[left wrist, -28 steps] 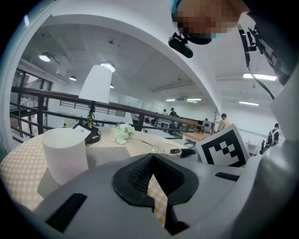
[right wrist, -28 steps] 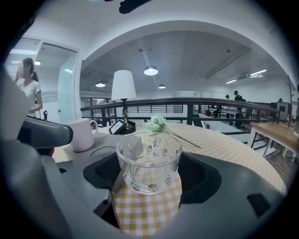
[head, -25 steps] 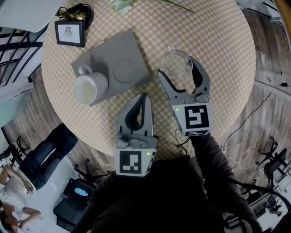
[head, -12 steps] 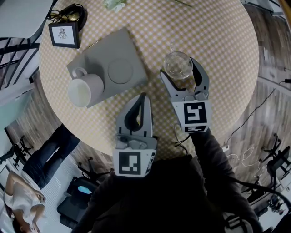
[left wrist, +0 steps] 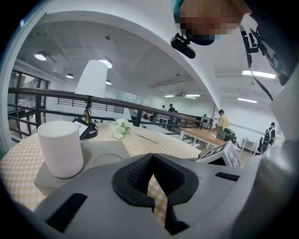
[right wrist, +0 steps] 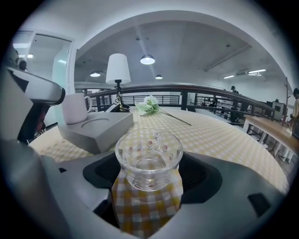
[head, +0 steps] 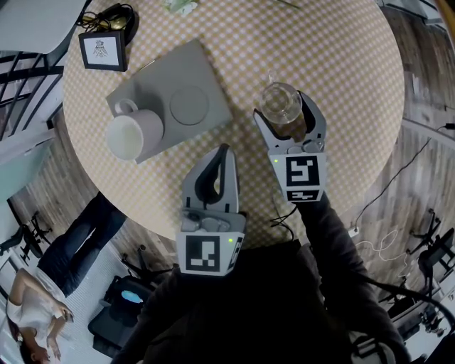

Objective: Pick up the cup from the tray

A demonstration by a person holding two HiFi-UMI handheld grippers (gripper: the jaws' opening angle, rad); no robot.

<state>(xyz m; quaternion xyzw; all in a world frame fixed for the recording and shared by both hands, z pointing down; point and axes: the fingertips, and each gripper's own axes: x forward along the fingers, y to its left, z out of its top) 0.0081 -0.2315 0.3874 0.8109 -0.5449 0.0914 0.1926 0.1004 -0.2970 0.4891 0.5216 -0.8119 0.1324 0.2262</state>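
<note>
A clear glass cup (head: 279, 102) stands between the jaws of my right gripper (head: 279, 105), which is shut on it, to the right of the tray. In the right gripper view the glass cup (right wrist: 148, 158) fills the gap of the right gripper (right wrist: 148, 179), low over the checked cloth. The grey tray (head: 181, 75) has an empty round recess (head: 189, 105) and a white mug (head: 134, 135) at its near left corner. My left gripper (head: 225, 151) hovers shut and empty near the table's front edge; its view shows the mug (left wrist: 60, 148) on the tray (left wrist: 110, 149).
A framed picture (head: 104, 50) and a black lamp base with cable (head: 117, 18) sit at the table's far left. White flowers (right wrist: 149, 105) lie at the far side. The round table's edge (head: 163, 213) runs just ahead of my left gripper.
My right gripper has come down a little toward the table with the glass cup still between its jaws. The left gripper has stayed where it was.
</note>
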